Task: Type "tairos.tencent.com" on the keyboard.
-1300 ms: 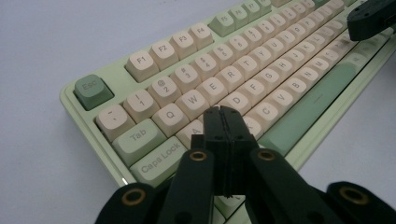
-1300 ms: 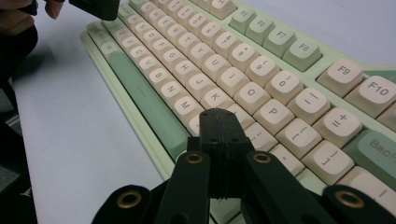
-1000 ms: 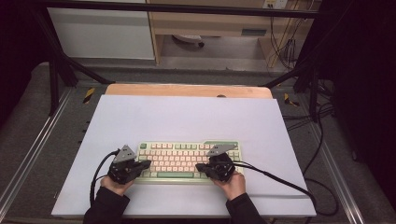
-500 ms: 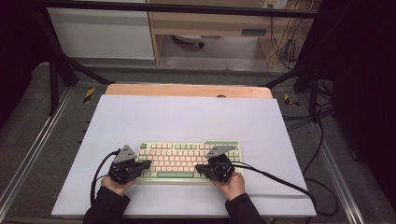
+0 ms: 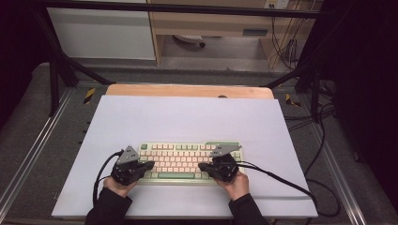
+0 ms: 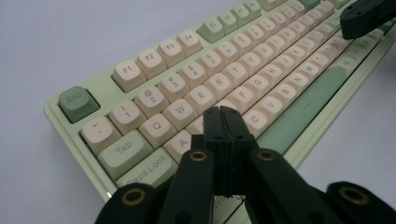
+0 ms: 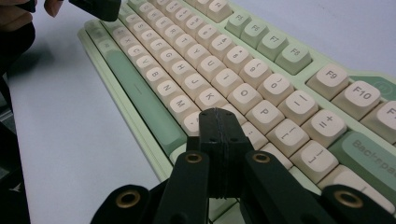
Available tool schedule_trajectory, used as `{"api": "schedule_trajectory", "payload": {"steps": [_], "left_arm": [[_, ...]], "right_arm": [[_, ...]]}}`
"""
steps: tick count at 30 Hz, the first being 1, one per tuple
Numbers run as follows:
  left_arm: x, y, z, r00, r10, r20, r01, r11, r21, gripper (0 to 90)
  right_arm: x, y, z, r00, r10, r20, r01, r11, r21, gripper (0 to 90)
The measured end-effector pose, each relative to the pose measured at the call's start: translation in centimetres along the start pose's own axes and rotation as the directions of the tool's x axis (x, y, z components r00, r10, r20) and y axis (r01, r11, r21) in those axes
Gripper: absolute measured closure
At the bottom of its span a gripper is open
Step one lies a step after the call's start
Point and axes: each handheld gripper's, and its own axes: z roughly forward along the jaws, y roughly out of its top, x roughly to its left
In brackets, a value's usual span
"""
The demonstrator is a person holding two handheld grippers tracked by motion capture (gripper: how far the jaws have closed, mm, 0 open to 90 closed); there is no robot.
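Pale green keyboard (image 5: 190,160) with cream keys near the front edge of the white desk (image 5: 187,119); left gripper (image 5: 146,166) and right gripper (image 5: 202,166), fingers closed and empty, over its ends; dark room.

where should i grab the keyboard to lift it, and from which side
Grip the keyboard by its two short ends, one hand-held gripper from each side. It lies flat and long across the table, with a thin green rim around the keys; the jaws, now shut, would probably have to open and pinch that rim.
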Motion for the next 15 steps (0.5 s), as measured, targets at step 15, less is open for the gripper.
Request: {"api": "schedule_trajectory", "payload": {"steps": [15], "left_arm": [[-1.8, 0.9, 1.5, 0.9993, 0.026, 0.029, -0.026, 0.9996, 0.01, 90.0]], "right_arm": [[-0.7, 0.0, -1.0, 0.9998, 0.017, -0.007, -0.017, 1.0, -0.025, 90.0]]}}
